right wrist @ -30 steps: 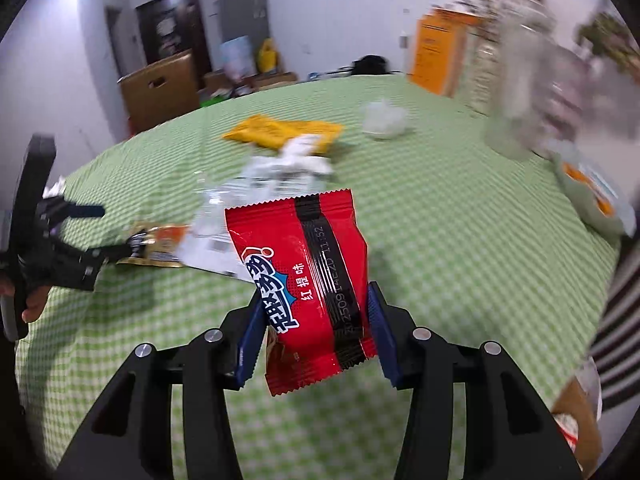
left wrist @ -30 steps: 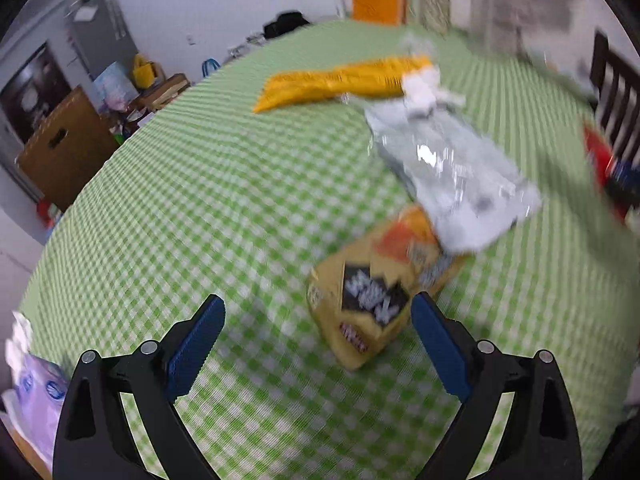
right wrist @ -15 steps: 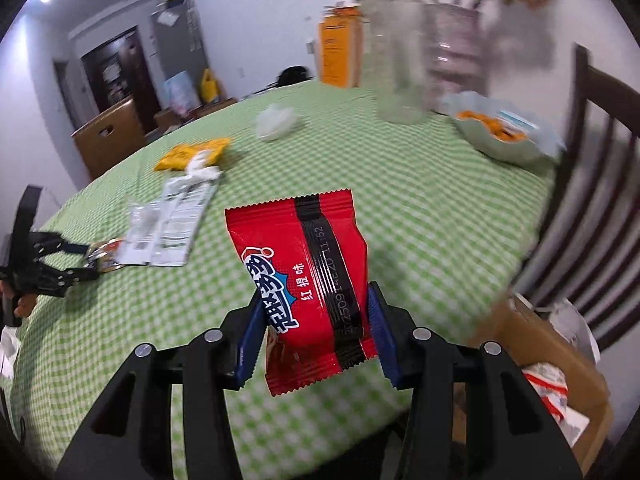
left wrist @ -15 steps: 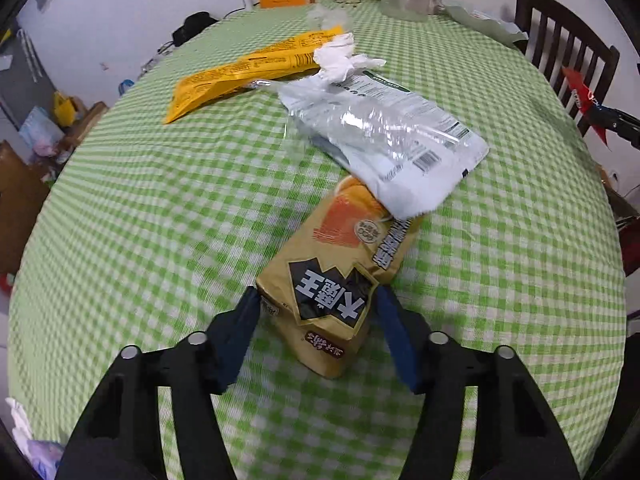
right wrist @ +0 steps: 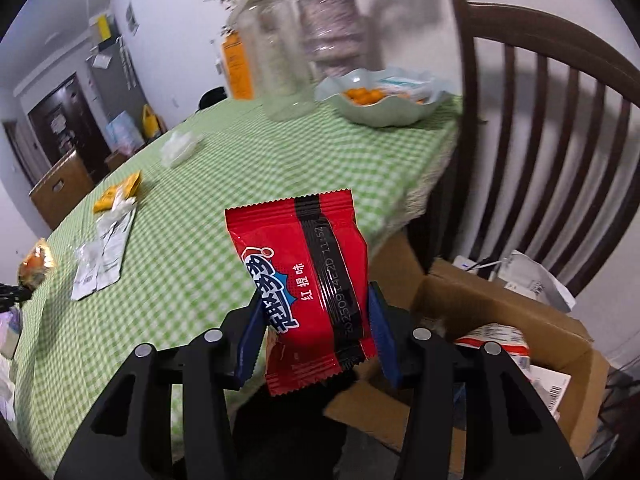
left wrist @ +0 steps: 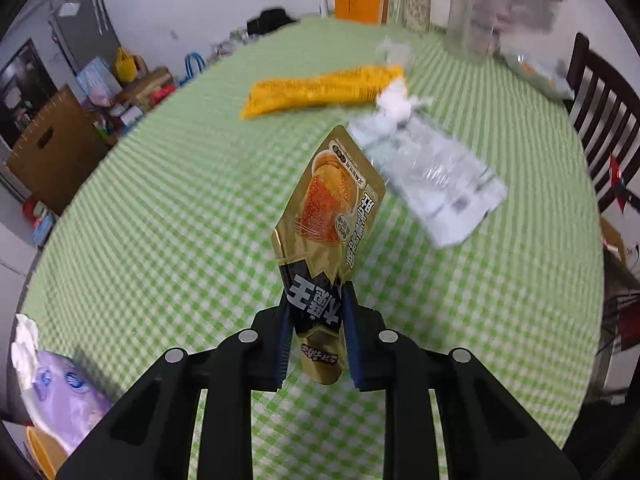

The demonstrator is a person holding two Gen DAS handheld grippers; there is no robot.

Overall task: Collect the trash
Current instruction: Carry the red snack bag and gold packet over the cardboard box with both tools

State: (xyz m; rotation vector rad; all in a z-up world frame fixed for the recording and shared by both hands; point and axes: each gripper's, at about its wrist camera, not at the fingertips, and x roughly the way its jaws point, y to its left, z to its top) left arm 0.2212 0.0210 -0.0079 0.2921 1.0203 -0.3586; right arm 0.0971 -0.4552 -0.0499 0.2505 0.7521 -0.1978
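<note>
My left gripper (left wrist: 315, 330) is shut on a gold snack packet (left wrist: 334, 216) and holds it upright above the green checked table (left wrist: 160, 208). A yellow wrapper (left wrist: 320, 90), a crumpled white tissue (left wrist: 396, 104) and a clear silver wrapper (left wrist: 436, 176) lie on the table beyond it. My right gripper (right wrist: 314, 330) is shut on a red snack packet (right wrist: 304, 288), held past the table's edge beside an open cardboard box (right wrist: 500, 320) with trash in it. The gold packet also shows far left in the right wrist view (right wrist: 36, 266).
A dark wooden chair (right wrist: 560, 140) stands behind the box. A glass jar (right wrist: 276, 56), a vase (right wrist: 332, 20) and a pale bowl of snacks (right wrist: 384, 100) stand at the table's far side. A purple tissue pack (left wrist: 68, 400) lies near the left gripper.
My left gripper closed on the gold packet and lifted it off the table. My right gripper carried the red packet rightwards, off the table's edge to the cardboard box.
</note>
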